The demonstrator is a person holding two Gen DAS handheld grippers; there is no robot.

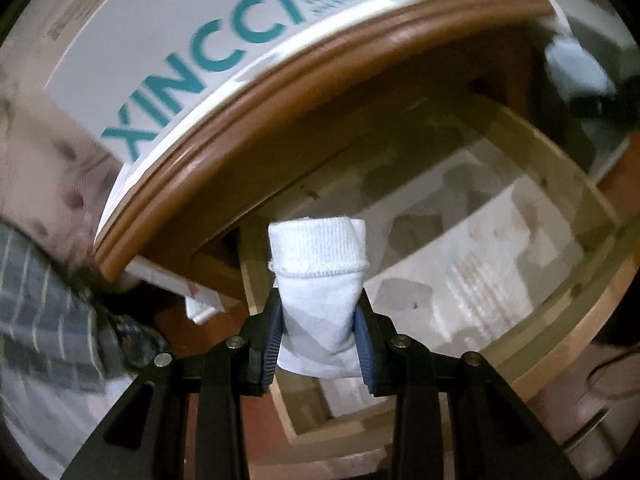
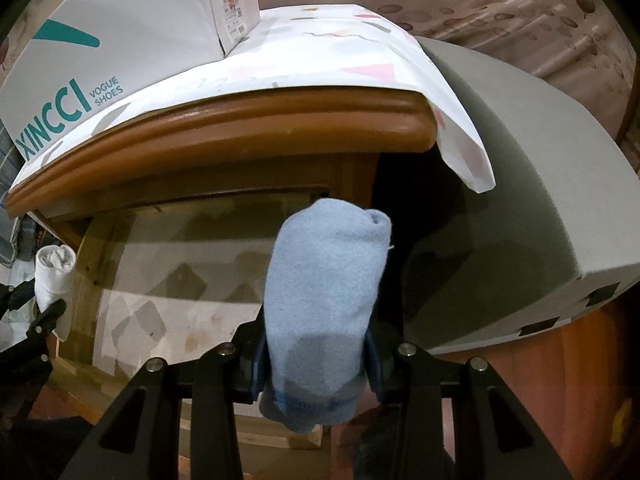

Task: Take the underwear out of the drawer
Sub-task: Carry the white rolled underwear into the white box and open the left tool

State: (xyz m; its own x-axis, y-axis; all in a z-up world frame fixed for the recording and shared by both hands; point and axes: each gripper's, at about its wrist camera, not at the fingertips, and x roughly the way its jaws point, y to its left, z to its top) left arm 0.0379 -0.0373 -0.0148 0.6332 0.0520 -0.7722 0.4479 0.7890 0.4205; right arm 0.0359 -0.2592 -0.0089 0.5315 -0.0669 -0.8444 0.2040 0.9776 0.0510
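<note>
- The left gripper (image 1: 318, 334) has its jaws clamped on a white rolled bundle (image 1: 318, 276), ribbed cuff folded over, sticking out past the jaws above the open drawer (image 1: 560, 184).
- The right gripper (image 2: 316, 356) has its jaws clamped on a fuzzy light-blue roll (image 2: 326, 280) with a darker blue hem.

A white XINCCI shoe box (image 2: 100, 40) sits on a patterned cloth (image 2: 320, 52) beside a grey cushion (image 2: 520, 200).

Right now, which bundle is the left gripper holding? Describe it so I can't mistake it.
Find the open wooden drawer under the brown cabinet top. Above it, the left gripper pinches a rolled white sock bundle with a ribbed cuff; the other bundle is light blue.
</note>
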